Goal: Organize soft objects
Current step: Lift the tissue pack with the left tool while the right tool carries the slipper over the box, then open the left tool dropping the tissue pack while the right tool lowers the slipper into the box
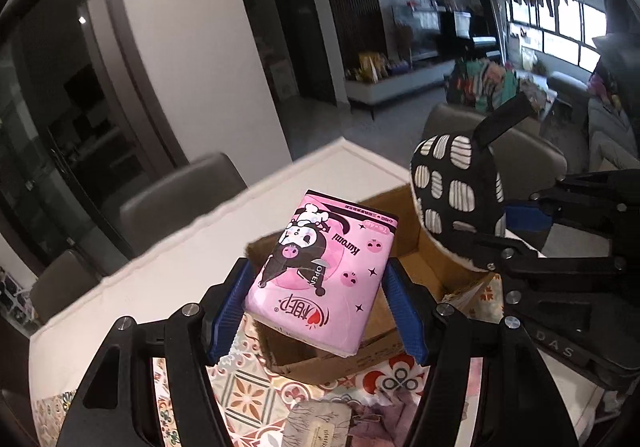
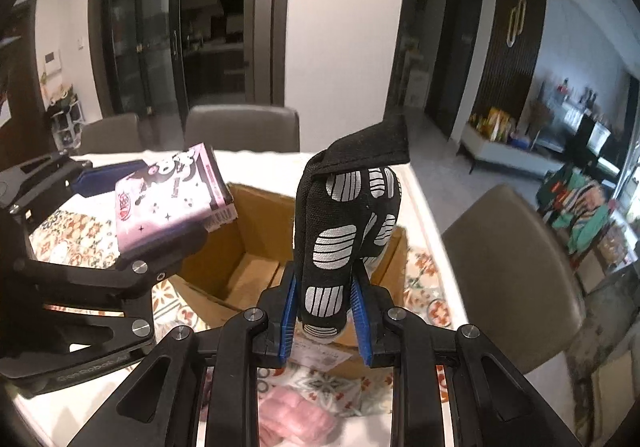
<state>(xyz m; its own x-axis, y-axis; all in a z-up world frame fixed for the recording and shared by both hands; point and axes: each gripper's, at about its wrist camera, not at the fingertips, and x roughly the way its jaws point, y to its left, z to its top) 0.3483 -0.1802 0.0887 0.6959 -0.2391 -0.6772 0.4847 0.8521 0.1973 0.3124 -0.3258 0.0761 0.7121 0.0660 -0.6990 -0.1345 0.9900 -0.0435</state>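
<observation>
A pink plastic-wrapped tissue pack printed with a cartoon character sits clamped between the blue ribbed pads of the left gripper, held in the air over the near left part of an open brown cardboard box; its wrapper reads "Kuromi" and "OPEN", with a red heart logo at the near end. To its right, the right gripper grips the lower end of a black fabric slipper with white striped grip patches, holding it upright above the same box, its black strap folded over at the top. Both grippers reach forward from the near side, angled slightly toward each other. The left wrist view shows the slipper's pale fleecy edge and the "DAS" lettering on the right gripper's body; the right wrist view shows the pack's barcode end, the box's bare cardboard floor, "GenRobot" lettering on the left gripper and a pink fluffy item lying near on the table. The box rests on a patterned floral tablecloth over a white table, with grey chairs around it.
</observation>
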